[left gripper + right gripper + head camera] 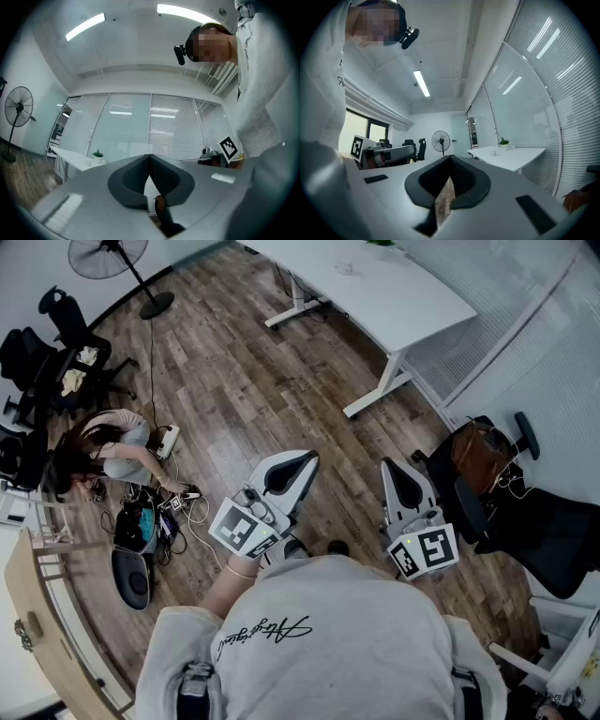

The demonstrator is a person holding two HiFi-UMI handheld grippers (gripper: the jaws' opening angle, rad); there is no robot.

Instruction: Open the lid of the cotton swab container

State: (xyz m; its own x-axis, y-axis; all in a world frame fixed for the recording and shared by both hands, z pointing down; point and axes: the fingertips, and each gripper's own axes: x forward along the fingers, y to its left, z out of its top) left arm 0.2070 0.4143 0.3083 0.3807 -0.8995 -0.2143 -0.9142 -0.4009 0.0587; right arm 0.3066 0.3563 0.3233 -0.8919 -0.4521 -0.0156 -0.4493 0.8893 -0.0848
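I cannot make out a cotton swab container for certain. A small pale object [344,268] sits on the white desk [394,306] far ahead, too small to identify. It also shows on the desk in the right gripper view as a small object [493,152] near a potted plant [504,141]. My left gripper [307,458] and right gripper [389,466] are held side by side at waist height over the wooden floor, far from the desk. In their own views the left gripper [150,157] and right gripper [450,157] have their jaws pressed together with nothing between them.
A person [108,451] crouches on the floor at left among cables and a power strip [167,440]. Black office chairs [42,362] and a standing fan [108,254] stand at back left. A dark chair with a brown bag [483,456] is at right.
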